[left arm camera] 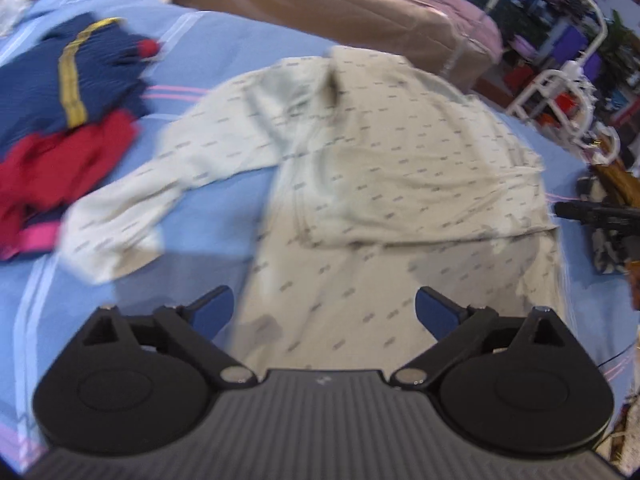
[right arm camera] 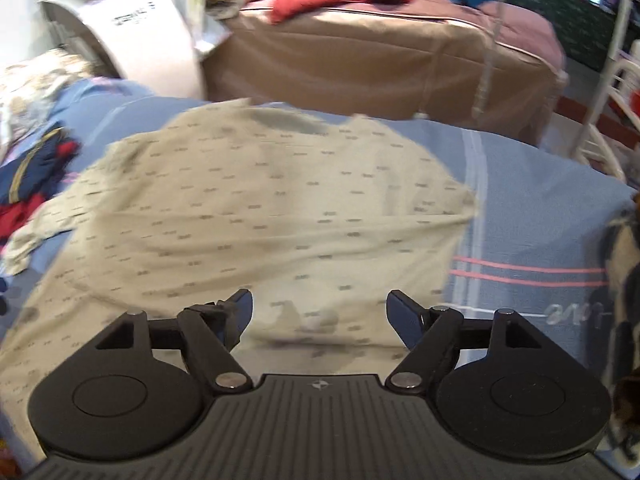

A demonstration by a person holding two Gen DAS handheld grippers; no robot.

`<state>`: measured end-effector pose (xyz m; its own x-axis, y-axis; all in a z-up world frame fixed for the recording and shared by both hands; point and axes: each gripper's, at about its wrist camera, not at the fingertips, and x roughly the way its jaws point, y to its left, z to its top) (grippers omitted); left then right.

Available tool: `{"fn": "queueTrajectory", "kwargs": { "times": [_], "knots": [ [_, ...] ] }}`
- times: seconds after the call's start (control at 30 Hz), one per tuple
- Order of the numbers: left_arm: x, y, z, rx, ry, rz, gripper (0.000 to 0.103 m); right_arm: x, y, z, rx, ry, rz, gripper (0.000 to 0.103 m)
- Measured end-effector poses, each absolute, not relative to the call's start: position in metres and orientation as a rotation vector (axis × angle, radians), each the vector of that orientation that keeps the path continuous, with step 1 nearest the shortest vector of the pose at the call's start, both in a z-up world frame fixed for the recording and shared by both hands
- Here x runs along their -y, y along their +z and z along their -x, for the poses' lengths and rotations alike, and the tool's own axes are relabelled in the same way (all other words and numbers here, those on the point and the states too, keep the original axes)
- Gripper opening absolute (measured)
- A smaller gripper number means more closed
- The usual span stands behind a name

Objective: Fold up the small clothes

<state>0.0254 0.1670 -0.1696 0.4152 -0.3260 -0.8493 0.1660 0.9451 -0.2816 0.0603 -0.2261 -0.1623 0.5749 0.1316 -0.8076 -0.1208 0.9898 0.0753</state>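
Note:
A cream long-sleeved shirt with small dark marks lies spread on the blue bed sheet, one sleeve stretched to the left and the right side folded over. It also shows in the right wrist view. My left gripper is open and empty, just above the shirt's near hem. My right gripper is open and empty, over the shirt's near right part. Its dark tip shows at the right edge of the left wrist view.
A pile of navy, yellow and red clothes lies at the left on the sheet. A brown-covered bed with red clothes stands behind. A white machine is at the back left. A white rack stands at the right.

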Motion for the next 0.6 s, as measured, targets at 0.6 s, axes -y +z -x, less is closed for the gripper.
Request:
{"fn": "queueTrajectory", "kwargs": {
  "times": [0.6],
  "knots": [
    [-0.258, -0.172, 0.055, -1.103, -0.054, 0.26, 0.102, -0.094, -0.223, -0.126, -1.174, 0.707, -0.25, 0.079]
  ]
}}
